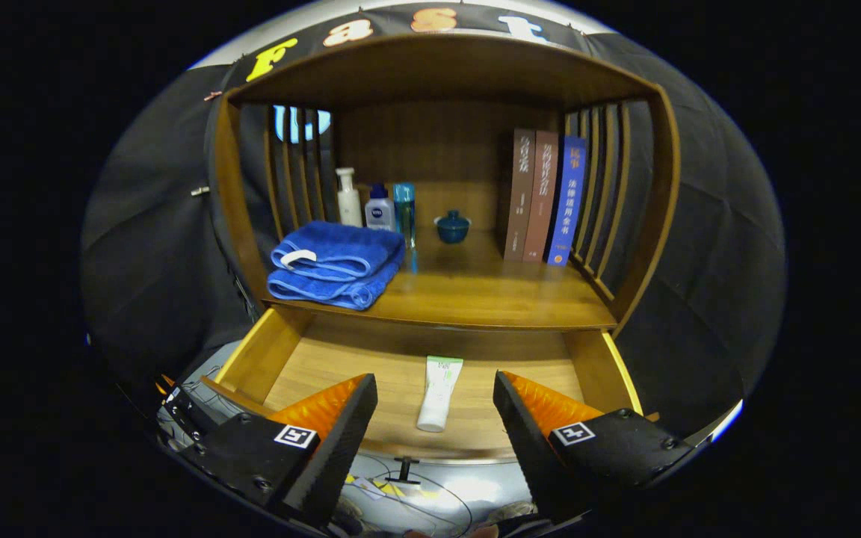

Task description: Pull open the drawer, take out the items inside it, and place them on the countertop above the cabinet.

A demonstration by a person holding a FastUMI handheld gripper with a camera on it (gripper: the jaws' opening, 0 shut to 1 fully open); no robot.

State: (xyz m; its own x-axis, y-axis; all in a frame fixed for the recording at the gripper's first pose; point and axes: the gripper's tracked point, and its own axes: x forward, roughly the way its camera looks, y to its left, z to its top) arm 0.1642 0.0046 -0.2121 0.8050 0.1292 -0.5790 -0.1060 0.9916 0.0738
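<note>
Drawer [400,373] stood open, lower centre of frame. Tube [439,392] lay lengthwise inside, between spread fingers of gripper [435,403], untouched. Advice: descend straight, pinch mid-body, lift clear before moving to worktop [490,295].

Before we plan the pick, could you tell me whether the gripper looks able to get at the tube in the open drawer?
Probably yes. The drawer is pulled open, the tube lies alone on its floor, and the gripper is open with its fingers on either side of it, apart from it.
</note>
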